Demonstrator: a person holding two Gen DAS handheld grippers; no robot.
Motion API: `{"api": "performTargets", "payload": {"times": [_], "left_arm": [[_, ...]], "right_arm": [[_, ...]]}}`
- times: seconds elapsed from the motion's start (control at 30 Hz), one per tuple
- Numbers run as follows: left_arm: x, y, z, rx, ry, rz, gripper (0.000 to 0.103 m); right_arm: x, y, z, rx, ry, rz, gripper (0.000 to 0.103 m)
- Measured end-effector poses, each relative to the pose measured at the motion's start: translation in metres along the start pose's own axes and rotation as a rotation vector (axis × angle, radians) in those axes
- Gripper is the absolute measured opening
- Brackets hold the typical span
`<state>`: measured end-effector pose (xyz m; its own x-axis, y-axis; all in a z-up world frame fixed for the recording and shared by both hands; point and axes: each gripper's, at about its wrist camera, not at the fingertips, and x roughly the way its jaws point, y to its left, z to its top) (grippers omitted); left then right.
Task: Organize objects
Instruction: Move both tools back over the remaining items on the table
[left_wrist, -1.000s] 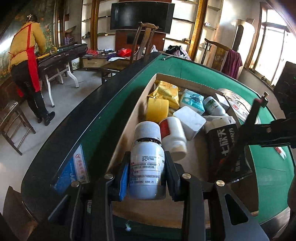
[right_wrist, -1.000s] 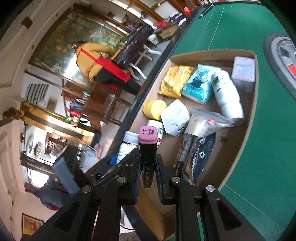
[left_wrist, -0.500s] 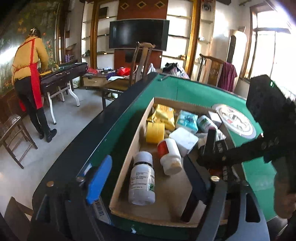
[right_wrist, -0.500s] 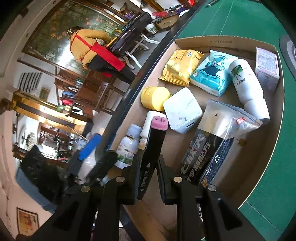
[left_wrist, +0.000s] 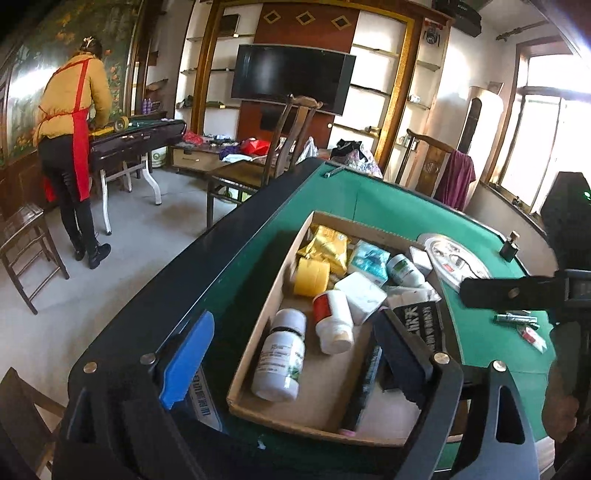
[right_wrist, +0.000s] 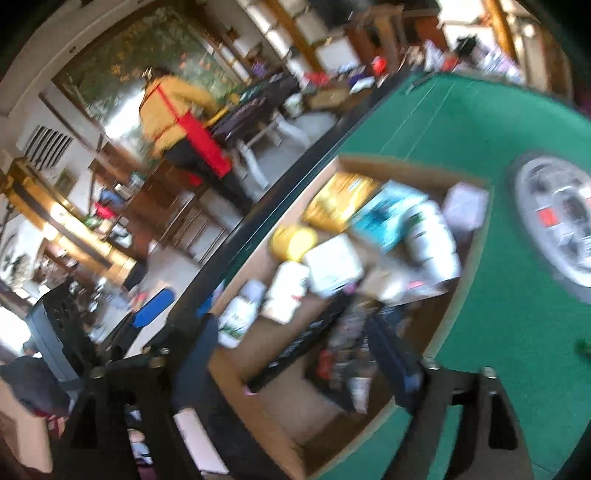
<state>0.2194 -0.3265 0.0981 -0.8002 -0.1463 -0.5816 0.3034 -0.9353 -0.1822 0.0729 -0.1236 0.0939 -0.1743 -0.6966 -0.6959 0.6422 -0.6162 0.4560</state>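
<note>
An open cardboard box (left_wrist: 258, 332) sits on the green table. A white labelled bottle (left_wrist: 280, 354) lies loose at its near left. Beside it lies a black marker (left_wrist: 364, 387) with a pink cap. My left gripper (left_wrist: 295, 358) hovers above the box's near end. Its jaws are opening wide, the blue pad (left_wrist: 188, 354) is well clear of the bottle, and nothing is held. The right wrist view is blurred. There my right gripper (right_wrist: 295, 358) is opening too, above the marker (right_wrist: 291, 354), which rests in the box (right_wrist: 461, 288) and touches neither finger.
The box also holds a yellow roll (left_wrist: 312, 275), a red-labelled white bottle (left_wrist: 332, 321), a white case (left_wrist: 360, 295), packets and a black pouch (left_wrist: 421, 321). A round silver disc (left_wrist: 456, 258) and small items (left_wrist: 517, 319) lie on the felt. A person (left_wrist: 70, 147) stands far off.
My left gripper let go of the white bottle, opened wide and rose. My right gripper opened and released the marker, which now lies in the box.
</note>
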Motion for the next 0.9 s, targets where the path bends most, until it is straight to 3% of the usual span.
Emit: {"api": "performTargets", "payload": {"times": [0.1, 0.2, 0.4, 0.5, 0.6, 0.73, 0.8, 0.9], "left_arm": [[-0.008, -0.014, 0.004, 0.023, -0.036, 0.036, 0.090], [-0.019, -0.037, 0.010, 0.081, -0.091, 0.048, 0.094], [-0.017, -0.084, 0.013, 0.125, -0.059, -0.070, 0.095], [-0.014, -0.112, 0.012, 0.150, -0.034, -0.145, 0.095], [-0.012, -0.143, 0.006, 0.204, -0.026, -0.192, 0.095], [-0.014, -0.178, -0.001, 0.278, -0.028, -0.245, 0.095], [-0.012, -0.193, -0.004, 0.307, -0.022, -0.278, 0.095], [-0.008, -0.213, -0.009, 0.352, -0.007, -0.314, 0.095]], "right_arm": [[-0.029, -0.002, -0.002, -0.032, -0.098, -0.141, 0.097], [-0.063, -0.013, -0.007, -0.066, -0.214, -0.354, 0.103], [-0.121, -0.049, -0.023, -0.041, -0.370, -0.556, 0.103], [-0.166, -0.054, -0.048, -0.058, -0.586, -0.625, 0.103], [-0.210, -0.052, -0.087, -0.113, -0.851, -0.633, 0.103], [-0.251, -0.057, -0.127, -0.160, -1.043, -0.532, 0.103], [-0.271, -0.065, -0.140, -0.131, -1.088, -0.463, 0.103], [-0.294, -0.084, -0.143, -0.056, -1.050, -0.319, 0.103]]}}
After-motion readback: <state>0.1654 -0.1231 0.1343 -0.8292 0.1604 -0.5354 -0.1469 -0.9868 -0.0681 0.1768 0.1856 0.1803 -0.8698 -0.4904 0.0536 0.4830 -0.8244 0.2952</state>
